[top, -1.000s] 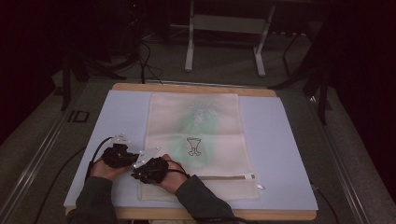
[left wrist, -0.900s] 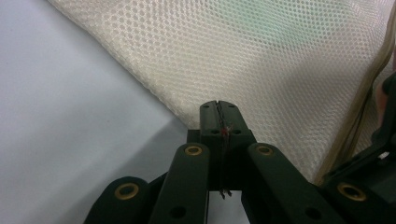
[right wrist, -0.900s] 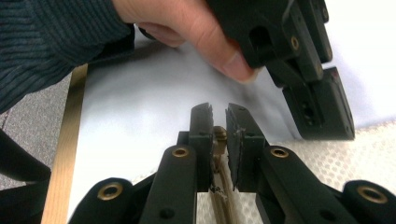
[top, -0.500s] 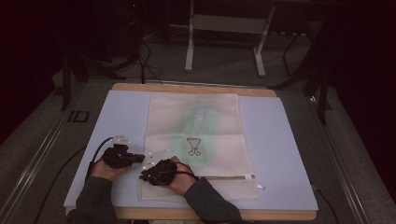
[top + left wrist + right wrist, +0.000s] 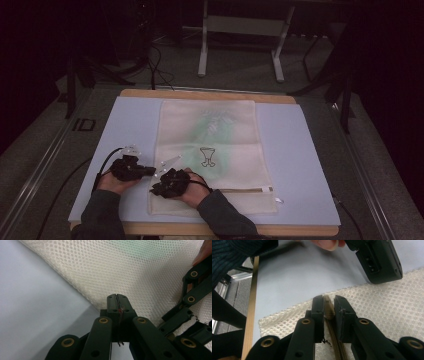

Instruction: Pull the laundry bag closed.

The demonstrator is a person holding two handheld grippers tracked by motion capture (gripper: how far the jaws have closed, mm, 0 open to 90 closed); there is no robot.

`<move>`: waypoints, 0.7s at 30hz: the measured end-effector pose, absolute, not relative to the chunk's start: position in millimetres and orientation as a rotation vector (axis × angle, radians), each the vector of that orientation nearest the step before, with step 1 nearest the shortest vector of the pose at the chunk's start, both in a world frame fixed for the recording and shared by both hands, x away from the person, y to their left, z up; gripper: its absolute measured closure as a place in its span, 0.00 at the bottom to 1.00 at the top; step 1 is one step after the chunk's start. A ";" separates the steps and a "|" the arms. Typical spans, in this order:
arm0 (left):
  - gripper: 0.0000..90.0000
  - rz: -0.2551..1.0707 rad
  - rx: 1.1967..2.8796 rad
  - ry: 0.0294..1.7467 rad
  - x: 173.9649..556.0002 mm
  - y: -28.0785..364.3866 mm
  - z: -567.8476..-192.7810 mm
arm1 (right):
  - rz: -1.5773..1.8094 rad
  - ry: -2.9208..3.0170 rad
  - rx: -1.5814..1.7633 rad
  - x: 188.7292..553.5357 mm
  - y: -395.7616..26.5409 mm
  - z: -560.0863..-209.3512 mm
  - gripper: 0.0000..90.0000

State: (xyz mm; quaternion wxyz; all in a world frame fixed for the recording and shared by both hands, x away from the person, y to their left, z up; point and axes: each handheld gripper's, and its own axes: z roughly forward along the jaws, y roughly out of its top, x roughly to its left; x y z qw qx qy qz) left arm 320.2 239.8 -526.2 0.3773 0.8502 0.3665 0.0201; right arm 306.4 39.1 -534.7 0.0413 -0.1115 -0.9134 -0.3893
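Observation:
A cream mesh bag (image 5: 215, 145) lies flat on a pale blue mat (image 5: 125, 125), with a zipper (image 5: 240, 190) running along its near end. My left gripper (image 5: 150, 171) (image 5: 116, 296) is shut, its tips resting on the bag's left edge (image 5: 82, 290); whether fabric is caught I cannot tell. My right gripper (image 5: 156, 190) (image 5: 328, 301) sits at the zipper's left end with the tan zipper pull (image 5: 328, 305) between its pads. Its jaws have just eased slightly apart and still touch the pull. The two grippers lie close together, and each shows in the other's view.
The mat covers a wooden table (image 5: 205, 94). Bare mat (image 5: 300, 150) lies right of the bag. Black cables (image 5: 102, 165) trail left from the grippers. Beyond the table are metal stand legs (image 5: 202, 50) and dark floor.
My right hand has shifted a little to the right along the bag's near end. The left hand has stayed where it was.

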 end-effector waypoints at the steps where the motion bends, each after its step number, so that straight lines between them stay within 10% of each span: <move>1: 1.00 0.047 2.177 0.932 320.0 239.4 -526.3 | -1.188 -2.808 -0.335 305.8 40.0 -534.5 0.90; 21: 1.00 -0.028 2.229 0.924 308.7 230.7 -529.7 | -1.214 -2.895 -0.261 297.7 40.9 -534.9 0.91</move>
